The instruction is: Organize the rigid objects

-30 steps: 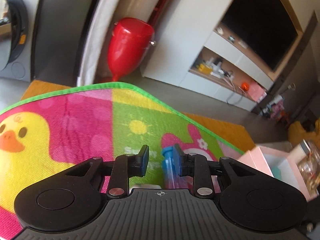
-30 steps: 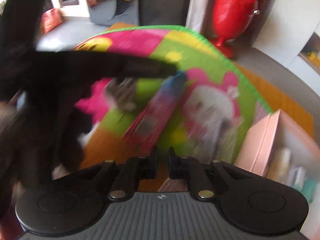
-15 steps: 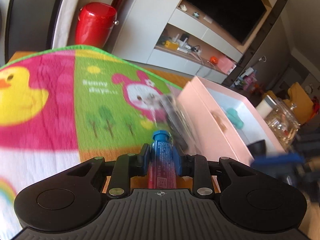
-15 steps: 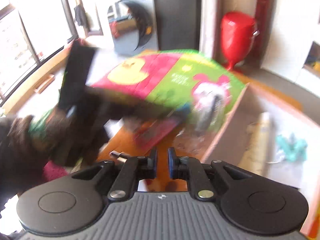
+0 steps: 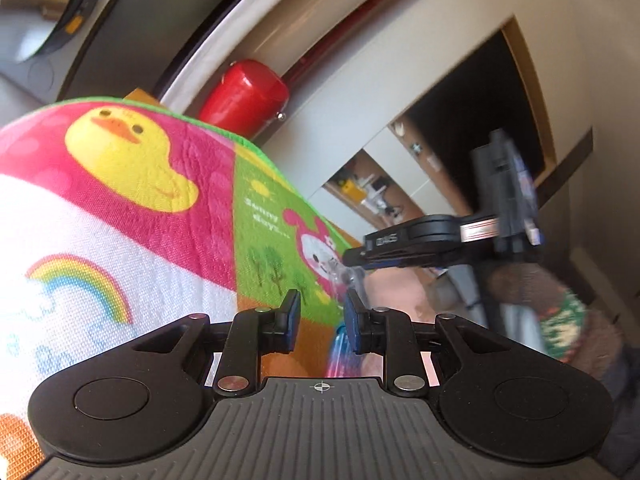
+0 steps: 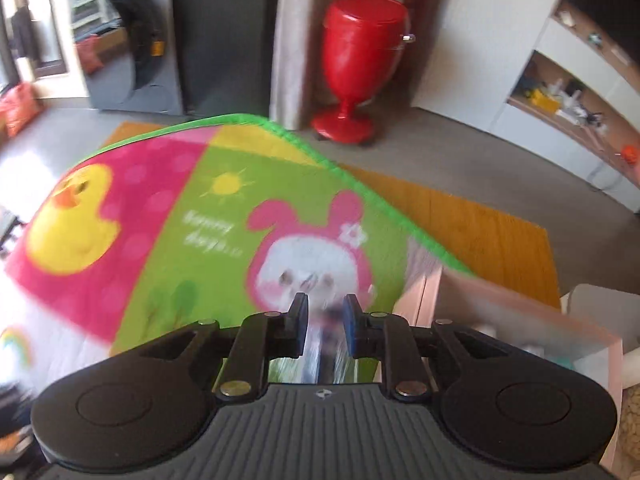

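Note:
In the left wrist view my left gripper (image 5: 322,320) hangs over the colourful play mat (image 5: 140,208), its jaws closing with a gap between them. A blue-capped pink tube (image 5: 340,354) shows blurred under the right-hand finger, and the pads are not pressing on it. My right gripper (image 5: 352,261) reaches in from the right, just above a small clear thing (image 5: 345,278). In the right wrist view the right gripper (image 6: 325,320) has its jaws opening, and the clear thing (image 6: 325,344) smears between them, not gripped. The pink box (image 6: 520,312) stands at the right.
A red pedestal bin (image 6: 360,64) stands beyond the mat's green edge. A washing machine (image 6: 120,40) is at the back left, and white shelving (image 6: 568,92) with clutter at the right. An orange floor mat (image 6: 460,216) lies under the play mat. A person's patterned sleeve (image 5: 560,320) is at the right.
The left gripper swung left and rolled, and the tube it gripped half a second ago has slipped out beside its right finger. The right gripper's jaws went from shut to parted, now over the clear thing.

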Demonstrator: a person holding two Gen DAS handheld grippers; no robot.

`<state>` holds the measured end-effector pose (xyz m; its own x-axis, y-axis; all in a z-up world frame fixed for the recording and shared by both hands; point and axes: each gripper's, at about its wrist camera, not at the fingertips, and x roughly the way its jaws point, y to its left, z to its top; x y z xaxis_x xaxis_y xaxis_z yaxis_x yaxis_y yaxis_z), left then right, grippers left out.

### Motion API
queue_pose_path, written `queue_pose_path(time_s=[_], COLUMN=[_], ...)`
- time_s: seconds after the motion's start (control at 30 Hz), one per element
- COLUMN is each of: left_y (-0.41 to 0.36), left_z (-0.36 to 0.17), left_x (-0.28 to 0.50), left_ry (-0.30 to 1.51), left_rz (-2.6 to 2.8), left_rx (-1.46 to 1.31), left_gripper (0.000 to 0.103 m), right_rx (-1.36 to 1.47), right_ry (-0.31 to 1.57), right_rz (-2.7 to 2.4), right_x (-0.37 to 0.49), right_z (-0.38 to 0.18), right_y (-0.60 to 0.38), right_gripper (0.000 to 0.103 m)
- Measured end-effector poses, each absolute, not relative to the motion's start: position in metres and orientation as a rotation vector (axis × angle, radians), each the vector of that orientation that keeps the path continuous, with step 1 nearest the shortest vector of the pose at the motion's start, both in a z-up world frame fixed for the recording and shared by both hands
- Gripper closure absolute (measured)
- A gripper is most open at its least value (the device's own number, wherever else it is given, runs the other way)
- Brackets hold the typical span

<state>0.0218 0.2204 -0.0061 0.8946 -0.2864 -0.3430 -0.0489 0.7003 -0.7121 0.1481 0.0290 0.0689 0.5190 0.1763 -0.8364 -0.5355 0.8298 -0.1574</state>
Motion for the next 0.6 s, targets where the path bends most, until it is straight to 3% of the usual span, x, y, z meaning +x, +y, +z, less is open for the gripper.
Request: queue_pose_path(time_s=[0.2, 0.6], left_y=[0.228, 0.219], left_z=[-0.007, -0.007], left_x=[0.017, 0.017], left_ry=[0.486, 0.509], left_rz=[-0.100, -0.092], left_rx=[-0.841, -0.810], left_gripper=[0.077, 0.077], right_rx=[-0.521, -0.601], right_ry=[0.992, 1.006], right_rz=[0.467, 0.769], right_x=[0.144, 0.004], right_z=[0.054, 0.072], right_y=[0.041, -0.022], right_gripper=[0.085, 0.086])
